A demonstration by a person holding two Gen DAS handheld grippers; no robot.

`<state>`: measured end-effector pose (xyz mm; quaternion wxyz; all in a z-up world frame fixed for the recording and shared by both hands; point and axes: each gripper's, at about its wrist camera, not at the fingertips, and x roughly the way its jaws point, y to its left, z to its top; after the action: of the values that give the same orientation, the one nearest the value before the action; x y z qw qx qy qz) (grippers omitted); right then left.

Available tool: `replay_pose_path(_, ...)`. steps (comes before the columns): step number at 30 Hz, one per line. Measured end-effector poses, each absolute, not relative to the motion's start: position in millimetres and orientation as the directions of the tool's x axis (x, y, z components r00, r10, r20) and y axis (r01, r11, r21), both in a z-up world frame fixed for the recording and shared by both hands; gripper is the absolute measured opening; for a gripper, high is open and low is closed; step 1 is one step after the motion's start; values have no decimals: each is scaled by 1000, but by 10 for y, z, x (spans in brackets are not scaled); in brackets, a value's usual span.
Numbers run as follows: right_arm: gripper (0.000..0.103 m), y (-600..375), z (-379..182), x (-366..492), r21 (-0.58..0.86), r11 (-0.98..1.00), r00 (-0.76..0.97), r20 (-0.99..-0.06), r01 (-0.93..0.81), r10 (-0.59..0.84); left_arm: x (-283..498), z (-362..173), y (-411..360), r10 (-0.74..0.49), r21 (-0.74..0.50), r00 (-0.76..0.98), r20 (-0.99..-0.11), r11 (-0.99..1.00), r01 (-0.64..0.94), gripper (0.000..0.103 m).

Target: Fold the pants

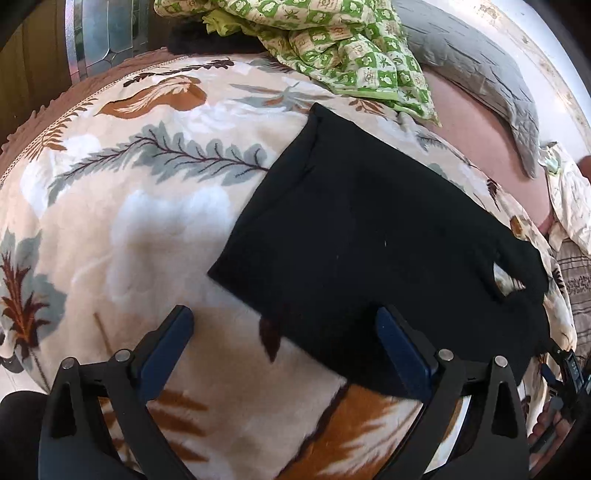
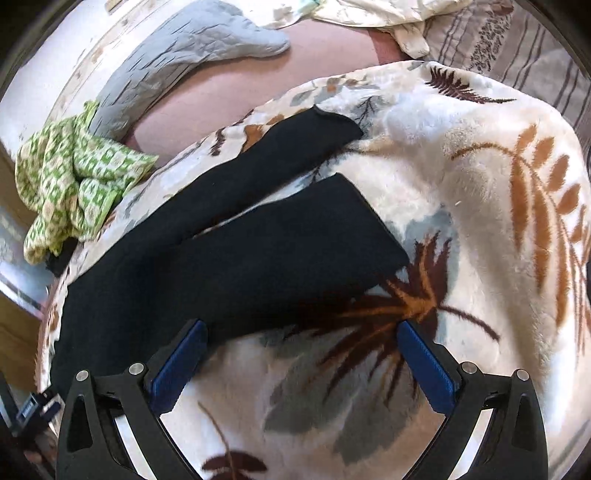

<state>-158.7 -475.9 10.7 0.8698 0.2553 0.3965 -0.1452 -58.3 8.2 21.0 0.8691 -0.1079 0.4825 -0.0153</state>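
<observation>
Black pants [image 1: 362, 236] lie spread flat on a leaf-patterned fleece blanket [image 1: 155, 206] on a bed. In the right wrist view the two legs [image 2: 258, 236] lie apart and reach away to the upper right. My left gripper [image 1: 284, 321] is open and empty, hovering over the near edge of the pants' waist end. Its right finger [image 1: 402, 354] overlaps the black cloth. My right gripper [image 2: 301, 334] is open and empty, just above the lower edge of the nearer leg. The other gripper's tip shows at the frame edge in the left wrist view [image 1: 569, 369].
A green checked cloth [image 1: 354, 48] lies crumpled at the far edge of the blanket. A grey quilted pillow [image 1: 491, 74] rests on the pink sheet [image 1: 480, 147] beyond. A striped pillow [image 2: 517, 40] and a floral sheet [image 2: 369, 14] lie at the head end.
</observation>
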Motion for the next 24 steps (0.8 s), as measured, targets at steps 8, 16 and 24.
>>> replay_pose_path(8,103,-4779,65,-1383,319,829,663,-744,459,-81,-430,210,-34,-128,-194,548,-827,979,-65,100)
replay_pose_path(16,40,-4893,63,-1349,363,804,691,-718,470,-79,-396,234,-80,-114,-173,560,-821,983,-54,88)
replay_pose_path(24,4,-4930,252,-1490,408,794,728,-683,451,-63,-402,406,-115,-133,-153,570,-811,988,11,16)
